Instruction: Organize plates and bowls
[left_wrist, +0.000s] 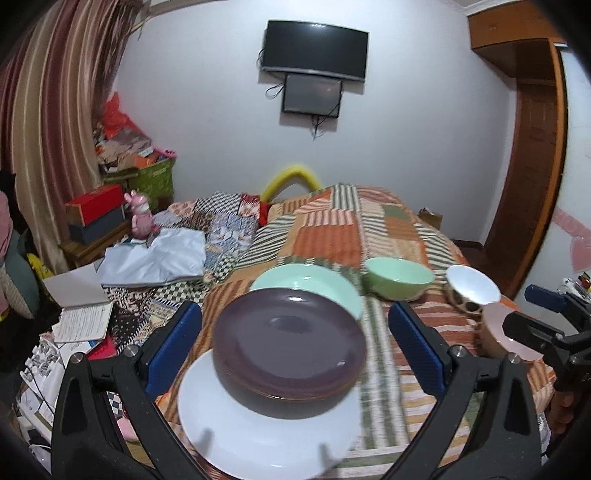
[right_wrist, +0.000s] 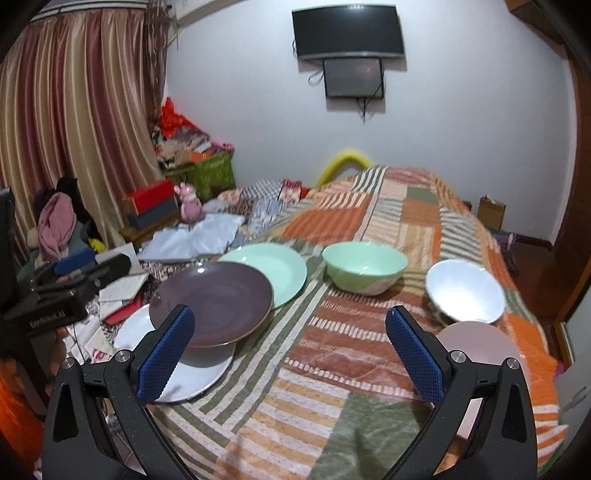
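A purple plate (left_wrist: 290, 347) rests on a white plate (left_wrist: 266, 439) on the quilted bed (left_wrist: 369, 229), with a mint green plate (left_wrist: 306, 282) just behind. My left gripper (left_wrist: 293, 350) is open, its blue pads either side of the purple plate, not touching it. To the right lie a green bowl (right_wrist: 364, 271), a tilted white bowl (right_wrist: 465, 290) and a pink bowl (right_wrist: 480, 341). My right gripper (right_wrist: 290, 349) is open and empty above the quilt, between the plates and the bowls. The purple plate (right_wrist: 212, 304) also shows in the right wrist view.
A grey bag (left_wrist: 155, 258) and papers (left_wrist: 83, 317) lie on the bed's left side. Boxes (left_wrist: 96, 214), a pink toy (left_wrist: 140, 218) and clutter stand by the curtain (left_wrist: 44, 122). A wooden door (left_wrist: 532, 177) is at right. The other gripper (right_wrist: 62, 291) shows at left.
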